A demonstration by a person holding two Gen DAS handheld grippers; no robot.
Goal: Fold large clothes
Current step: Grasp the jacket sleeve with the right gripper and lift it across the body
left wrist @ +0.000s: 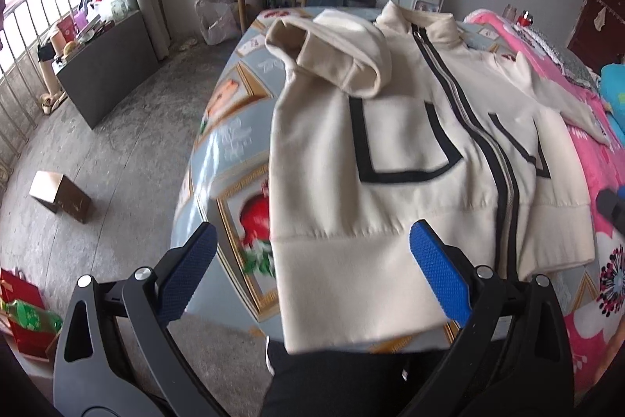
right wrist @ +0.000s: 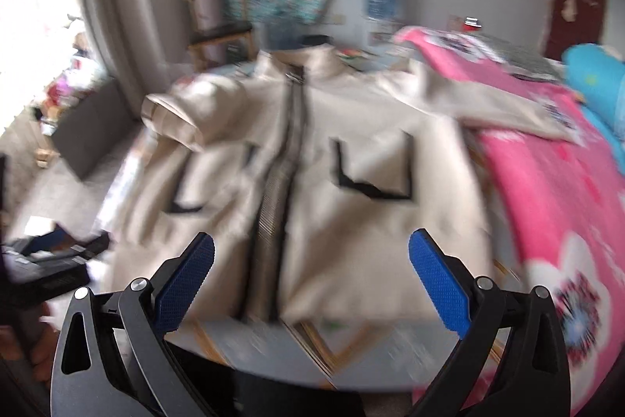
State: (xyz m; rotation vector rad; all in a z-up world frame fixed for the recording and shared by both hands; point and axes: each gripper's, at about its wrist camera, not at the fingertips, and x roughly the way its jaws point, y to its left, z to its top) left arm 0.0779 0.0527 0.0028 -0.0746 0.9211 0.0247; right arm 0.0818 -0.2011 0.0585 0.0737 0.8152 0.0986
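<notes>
The bed carries the cream jacket front-up at its near edge, hem just overhanging, collar toward the far edge. Folding looks barely begun: one sleeve lies doubled over the chest, the other still trails onto the pink blanket. A black-trimmed zip and pockets mark it. The left gripper and right gripper both hang wide apart, empty.

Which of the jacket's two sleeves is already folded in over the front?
The sleeve nearer the window, its open cuff resting on the jacket chest; the other sleeve lies stretched out over the pink blanket.
</notes>
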